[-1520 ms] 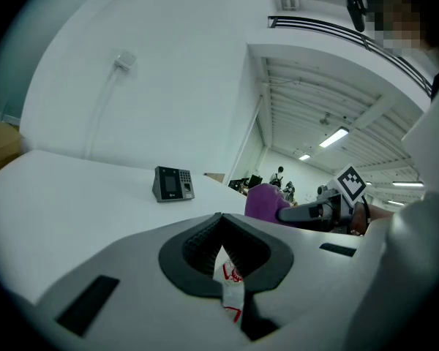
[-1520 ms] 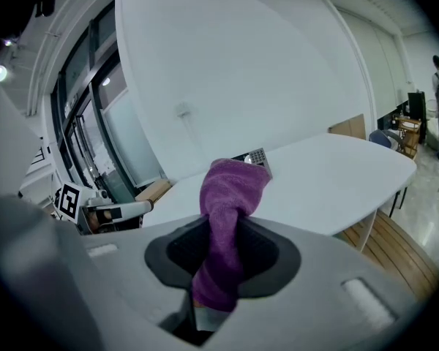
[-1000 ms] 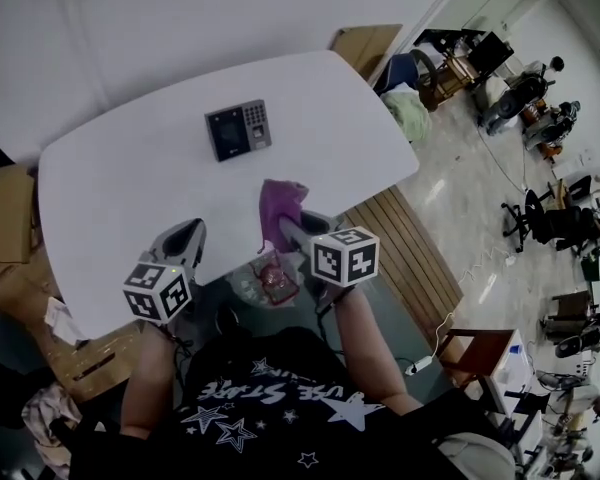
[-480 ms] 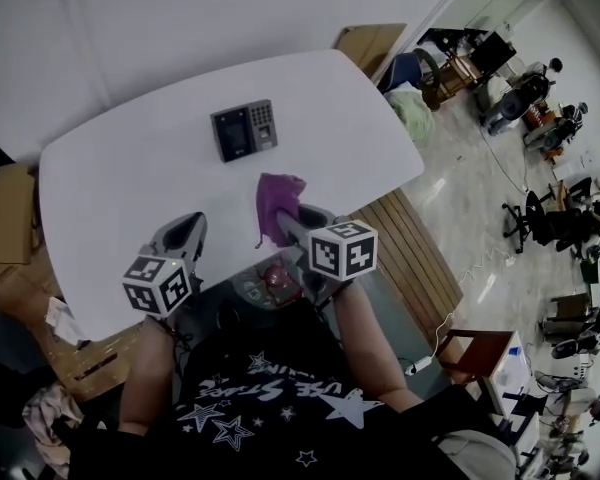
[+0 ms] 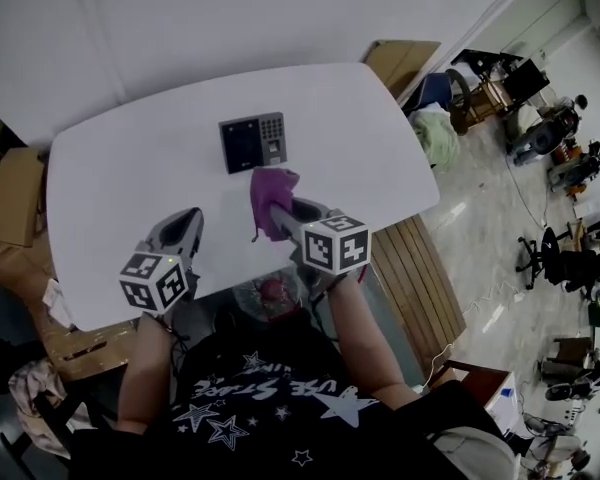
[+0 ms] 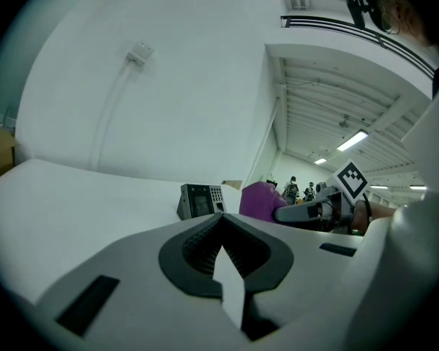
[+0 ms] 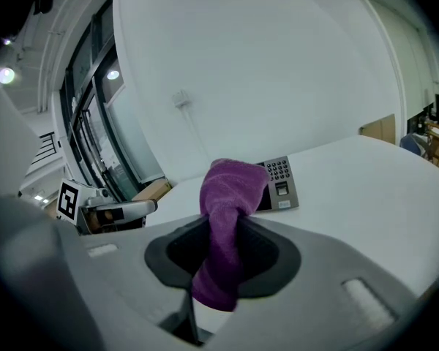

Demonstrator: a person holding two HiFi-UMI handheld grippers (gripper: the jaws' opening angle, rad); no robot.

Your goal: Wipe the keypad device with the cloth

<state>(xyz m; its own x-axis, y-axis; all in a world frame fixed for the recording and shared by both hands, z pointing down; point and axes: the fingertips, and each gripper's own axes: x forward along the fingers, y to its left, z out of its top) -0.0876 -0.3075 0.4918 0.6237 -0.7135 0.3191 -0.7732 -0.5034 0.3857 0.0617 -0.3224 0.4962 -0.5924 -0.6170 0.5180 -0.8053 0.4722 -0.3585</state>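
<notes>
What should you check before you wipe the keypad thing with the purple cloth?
1. Cloth clamped in the right tool: ok.
2. Keypad device lying face up on the table with nothing on it: ok.
3. Cloth touching the device: not ok, it hangs just beside it.
4. Left tool out of the way: ok, it is shut, empty and off to the side.
5. Device held steady: not ok, nothing holds it.
6. Where the dirt is: cannot tell.
</notes>
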